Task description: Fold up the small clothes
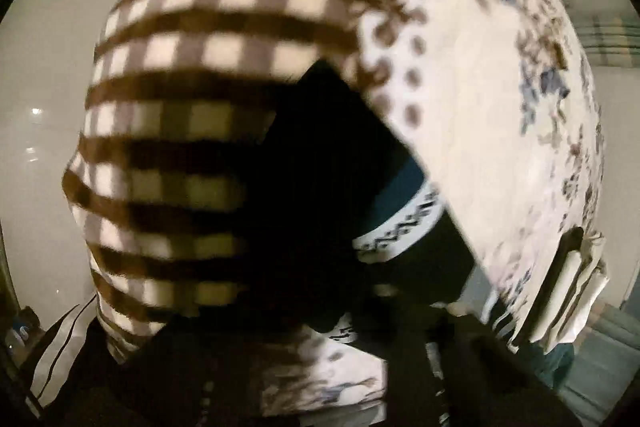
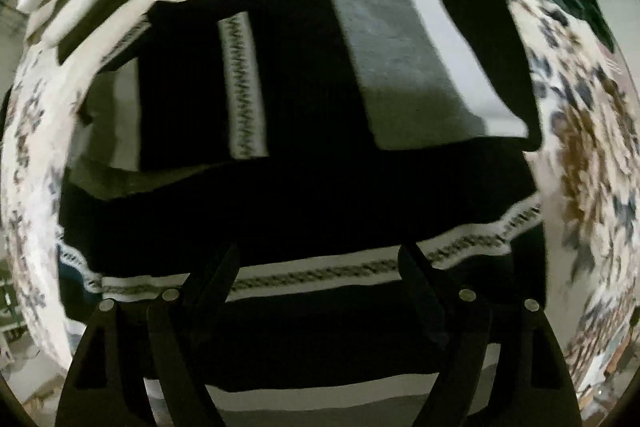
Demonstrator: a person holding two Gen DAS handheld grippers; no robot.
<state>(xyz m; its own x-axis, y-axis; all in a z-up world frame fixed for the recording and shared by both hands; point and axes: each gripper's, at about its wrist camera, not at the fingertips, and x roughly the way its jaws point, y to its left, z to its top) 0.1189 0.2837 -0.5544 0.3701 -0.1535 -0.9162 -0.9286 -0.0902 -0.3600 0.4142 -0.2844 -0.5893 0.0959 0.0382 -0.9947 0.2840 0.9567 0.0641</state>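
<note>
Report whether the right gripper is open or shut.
Open. The right gripper shows both fingers spread wide above the dark striped garment, with nothing pinched between them.

A brown-and-cream checked cloth (image 1: 200,75) lies beside a white cloth (image 1: 480,99) with blue and brown flowers. The dark garment (image 2: 320,195) carries white bands with black zigzag.

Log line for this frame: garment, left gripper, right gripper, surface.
garment: dark knit with white patterned bands | left gripper: shut | right gripper: open above garment | surface: floral cloth
</note>
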